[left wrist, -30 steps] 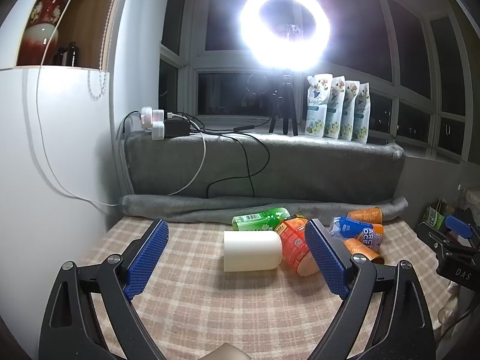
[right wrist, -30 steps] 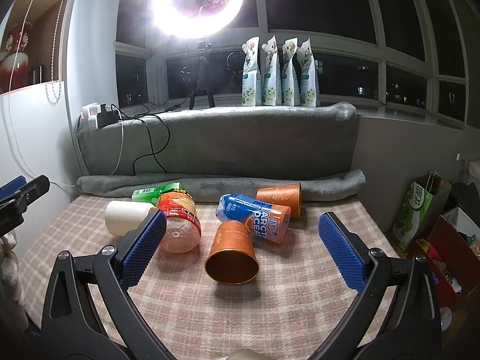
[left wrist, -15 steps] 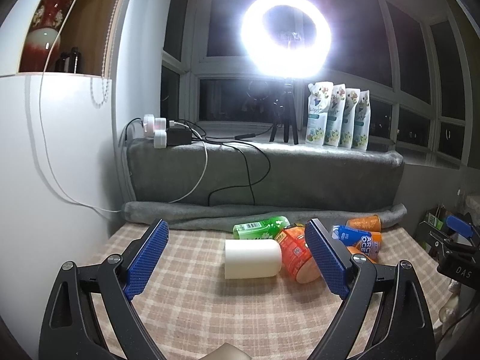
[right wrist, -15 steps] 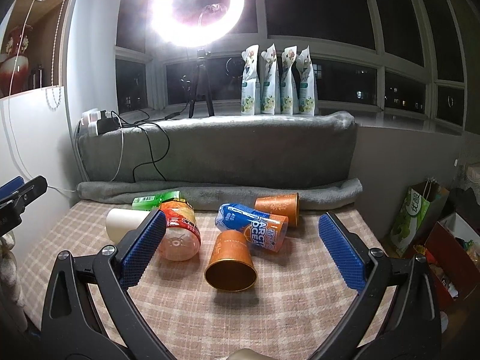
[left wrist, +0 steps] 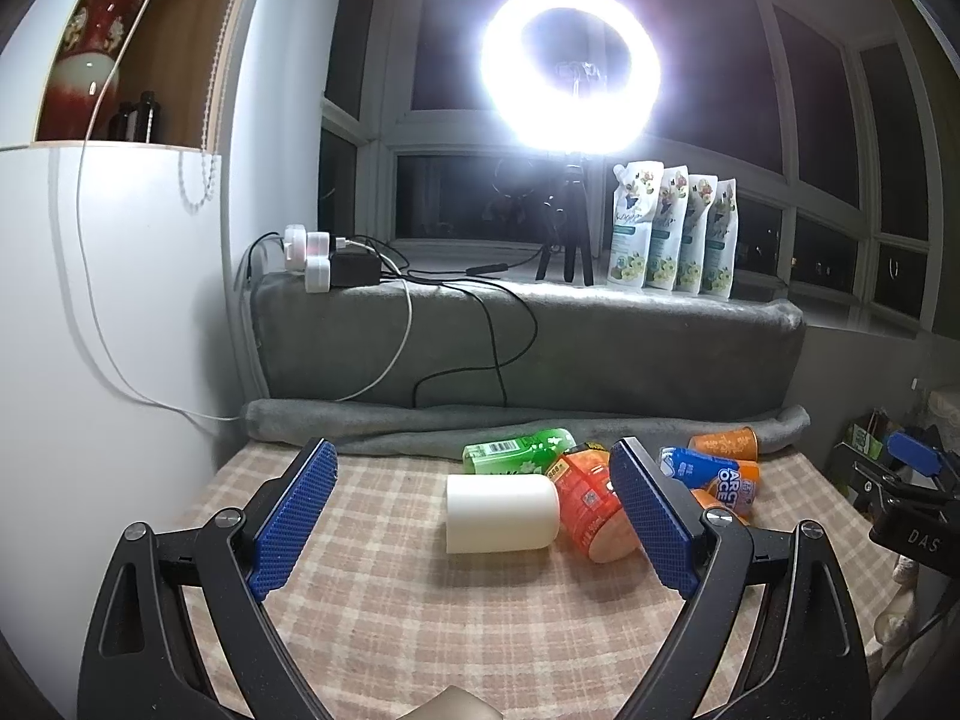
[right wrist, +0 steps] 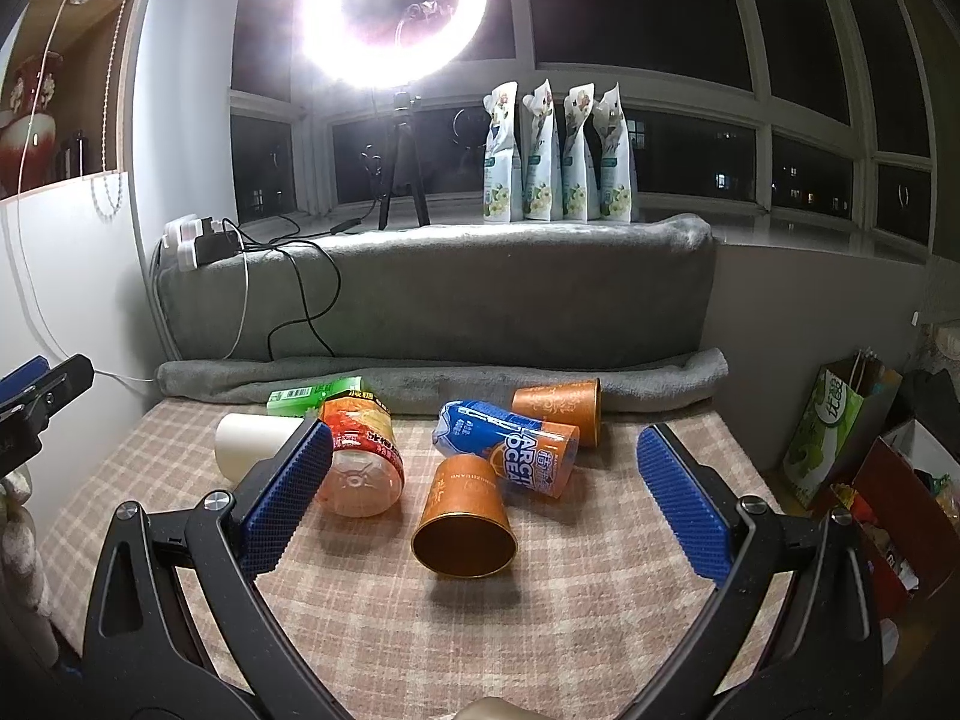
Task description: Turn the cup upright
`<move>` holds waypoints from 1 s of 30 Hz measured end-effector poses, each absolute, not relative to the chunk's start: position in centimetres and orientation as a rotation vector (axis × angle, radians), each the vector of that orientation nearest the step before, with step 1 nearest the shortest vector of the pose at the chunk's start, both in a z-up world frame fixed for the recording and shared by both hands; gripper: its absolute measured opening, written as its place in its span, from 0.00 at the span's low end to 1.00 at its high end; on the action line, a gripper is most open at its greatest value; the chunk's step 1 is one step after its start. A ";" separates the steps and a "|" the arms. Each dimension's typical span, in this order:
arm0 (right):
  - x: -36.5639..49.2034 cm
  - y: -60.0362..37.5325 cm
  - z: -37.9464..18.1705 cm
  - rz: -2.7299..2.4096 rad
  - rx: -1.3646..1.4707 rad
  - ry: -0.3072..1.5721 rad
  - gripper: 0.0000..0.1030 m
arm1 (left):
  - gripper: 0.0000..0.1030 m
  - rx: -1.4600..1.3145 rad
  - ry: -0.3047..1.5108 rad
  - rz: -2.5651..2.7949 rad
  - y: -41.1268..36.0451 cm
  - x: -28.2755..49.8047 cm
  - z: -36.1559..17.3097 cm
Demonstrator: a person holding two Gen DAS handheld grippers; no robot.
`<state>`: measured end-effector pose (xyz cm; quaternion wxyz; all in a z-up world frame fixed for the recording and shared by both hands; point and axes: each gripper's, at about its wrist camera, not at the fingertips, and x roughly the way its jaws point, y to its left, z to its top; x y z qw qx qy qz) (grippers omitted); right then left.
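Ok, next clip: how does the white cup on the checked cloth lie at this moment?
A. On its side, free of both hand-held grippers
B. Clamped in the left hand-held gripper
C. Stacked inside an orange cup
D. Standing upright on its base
A: the white cup lies on its side on the checked cloth, ahead of the open left hand-held gripper, whose fingers do not touch it; the right hand-held gripper is open too.

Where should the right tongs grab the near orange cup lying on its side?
Grip the orange cup across its side wall, just behind the open rim that faces the camera. It lies tipped on the checked cloth, so I would come from above with the open right tongs, one pad on each side.
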<state>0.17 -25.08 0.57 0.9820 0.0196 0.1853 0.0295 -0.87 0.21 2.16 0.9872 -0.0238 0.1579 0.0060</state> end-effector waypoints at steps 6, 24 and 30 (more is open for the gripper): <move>0.2 -25.1 0.5 0.060 0.038 0.374 1.00 | 0.90 -0.052 0.319 0.013 0.3 -0.9 2.0; 2.5 -24.3 -0.4 0.111 0.035 0.429 1.00 | 0.90 -0.053 0.338 0.013 0.6 0.0 1.5; 5.0 -23.8 -1.5 0.173 0.049 0.504 1.00 | 0.90 -0.054 0.358 0.012 0.8 0.4 1.1</move>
